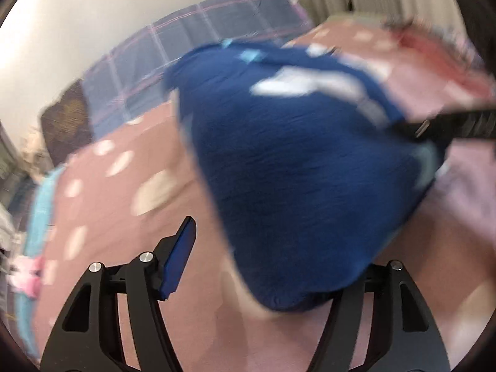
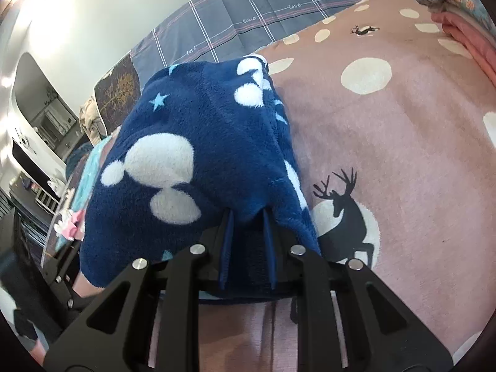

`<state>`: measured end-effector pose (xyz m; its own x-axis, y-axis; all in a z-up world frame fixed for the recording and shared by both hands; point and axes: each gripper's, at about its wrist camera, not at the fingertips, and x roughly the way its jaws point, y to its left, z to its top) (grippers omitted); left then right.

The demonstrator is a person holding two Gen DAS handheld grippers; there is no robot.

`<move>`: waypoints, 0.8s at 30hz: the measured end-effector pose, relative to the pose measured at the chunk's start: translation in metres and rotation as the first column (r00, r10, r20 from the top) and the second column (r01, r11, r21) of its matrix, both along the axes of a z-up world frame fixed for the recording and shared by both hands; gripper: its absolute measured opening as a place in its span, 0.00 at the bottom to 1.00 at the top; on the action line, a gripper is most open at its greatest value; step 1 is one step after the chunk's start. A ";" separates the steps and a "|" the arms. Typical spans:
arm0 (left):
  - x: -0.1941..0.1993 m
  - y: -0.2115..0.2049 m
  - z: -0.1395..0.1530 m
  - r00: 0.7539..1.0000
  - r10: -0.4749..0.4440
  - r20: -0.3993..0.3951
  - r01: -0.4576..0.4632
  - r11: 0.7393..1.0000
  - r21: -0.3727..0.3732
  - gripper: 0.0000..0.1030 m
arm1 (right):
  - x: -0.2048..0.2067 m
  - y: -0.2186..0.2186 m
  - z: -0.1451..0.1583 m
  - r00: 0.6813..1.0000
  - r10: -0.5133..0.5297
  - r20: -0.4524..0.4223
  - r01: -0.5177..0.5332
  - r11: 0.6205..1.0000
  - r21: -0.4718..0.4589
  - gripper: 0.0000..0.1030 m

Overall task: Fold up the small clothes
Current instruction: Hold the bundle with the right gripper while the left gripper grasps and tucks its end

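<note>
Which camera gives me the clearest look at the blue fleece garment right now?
The right wrist view: the blue fleece garment is sharp there, its white shapes and stars clear, with the right gripper shut on its edge. The left wrist view shows the same garment only motion-blurred, past the open left gripper.

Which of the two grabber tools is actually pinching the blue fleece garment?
The right gripper: its blue pads close on a fold of the blue fleece garment. The left gripper stands open, the cloth merely draped over it.

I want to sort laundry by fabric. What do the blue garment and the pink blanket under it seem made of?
Blue garment: likely plush fleece, matte; fuzzy nap shows.
Pink blanket: probably short-pile flannel fleece, soft matte, with faint brushed texture.
</note>
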<state>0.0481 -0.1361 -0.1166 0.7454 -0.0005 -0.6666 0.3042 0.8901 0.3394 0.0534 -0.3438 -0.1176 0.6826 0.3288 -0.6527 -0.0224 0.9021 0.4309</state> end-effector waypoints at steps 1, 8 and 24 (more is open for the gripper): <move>0.000 0.012 -0.003 1.000 0.009 -0.028 -0.009 1.000 -0.012 0.66 | 0.000 0.000 -0.001 1.000 0.002 -0.002 -0.002 1.000 -0.004 0.10; -0.020 0.010 0.008 0.997 -0.070 -0.028 0.070 0.997 -0.029 0.55 | 0.002 -0.003 -0.005 1.000 0.014 -0.008 -0.014 1.000 0.014 0.07; 0.040 0.006 0.034 0.979 -0.206 0.000 0.200 0.953 -0.228 0.23 | -0.001 0.004 -0.004 1.000 0.007 0.008 -0.007 1.000 -0.022 0.07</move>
